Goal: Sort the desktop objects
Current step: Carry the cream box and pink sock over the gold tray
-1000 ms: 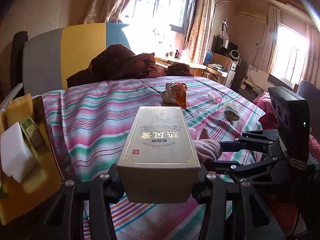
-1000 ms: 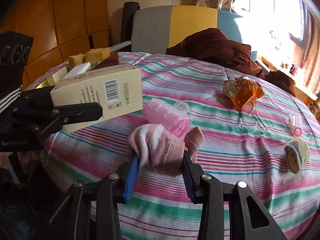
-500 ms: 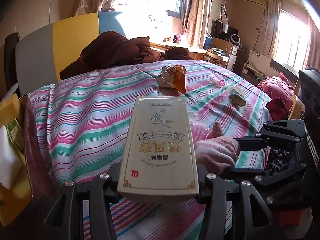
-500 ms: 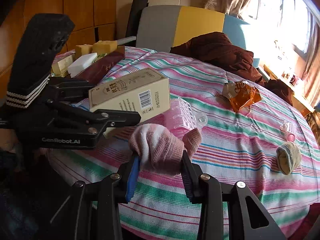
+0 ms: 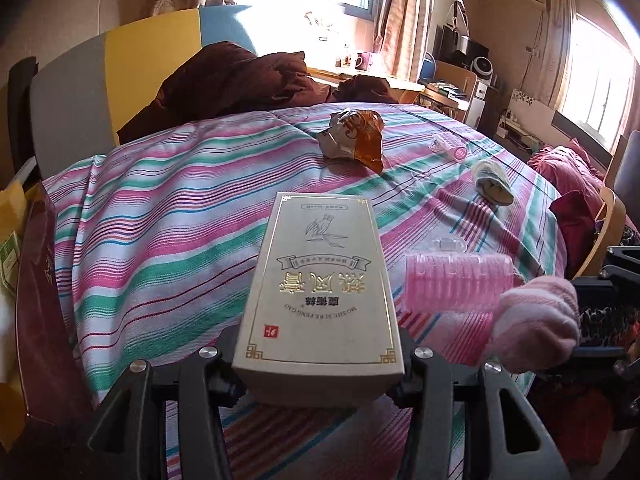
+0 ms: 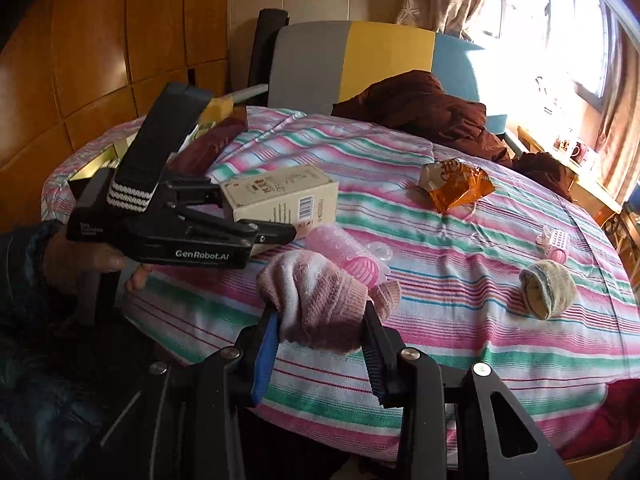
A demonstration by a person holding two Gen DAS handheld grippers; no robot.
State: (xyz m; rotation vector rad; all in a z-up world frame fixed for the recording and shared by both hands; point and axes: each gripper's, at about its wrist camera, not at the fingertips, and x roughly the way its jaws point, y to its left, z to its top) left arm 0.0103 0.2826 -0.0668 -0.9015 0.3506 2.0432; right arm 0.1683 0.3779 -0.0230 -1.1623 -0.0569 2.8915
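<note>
Sorting here turns on two held things: the beige box (image 5: 318, 296) is clamped at its near end in the left gripper (image 5: 320, 364), its long axis running straight out ahead of the jaws, above the striped bench (image 5: 168, 224). Just to its right, the pink sock (image 6: 316, 300) sits bunched and clenched in the right gripper (image 6: 320, 344), with the pink hair roller (image 6: 344, 250) lying on the cloth just past it. A storage tray (image 6: 100, 160) of small packets lies far left, beyond the left gripper, so I judge the box the nearer candidate to go there.
</note>
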